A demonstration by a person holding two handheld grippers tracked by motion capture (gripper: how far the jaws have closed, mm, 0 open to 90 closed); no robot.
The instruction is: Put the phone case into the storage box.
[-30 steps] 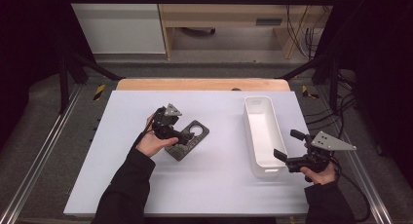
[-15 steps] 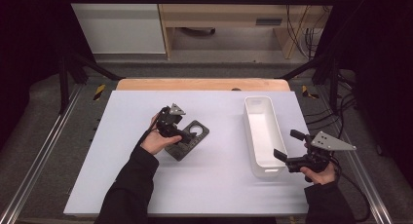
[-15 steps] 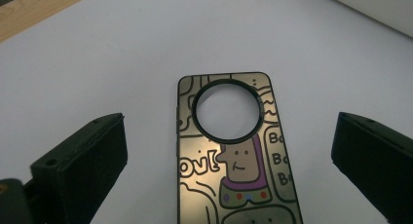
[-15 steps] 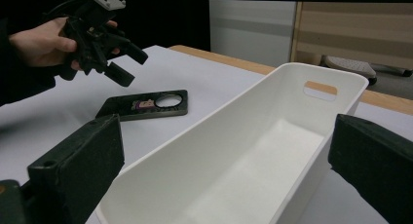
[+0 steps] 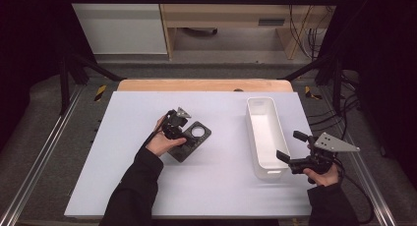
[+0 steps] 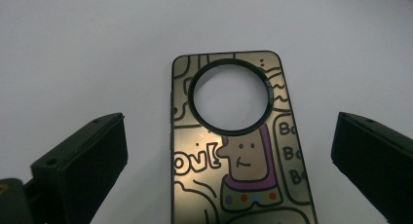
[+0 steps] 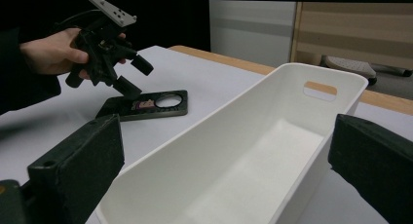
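One phone case (image 6: 238, 151) lies flat on the white table (image 5: 147, 186), its lower end cut off in the left gripper view. Your left gripper (image 5: 183, 132) hovers spread above it, your hand hiding part. Your right gripper (image 5: 291, 148), also spread, waits beside the white bin (image 5: 265, 137).

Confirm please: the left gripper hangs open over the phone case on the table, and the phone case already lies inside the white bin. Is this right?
Not quite. The phone case does not lie inside the white bin; it lies flat on the table, apart from the bin, as the high view shows. The left gripper does hang open over it.
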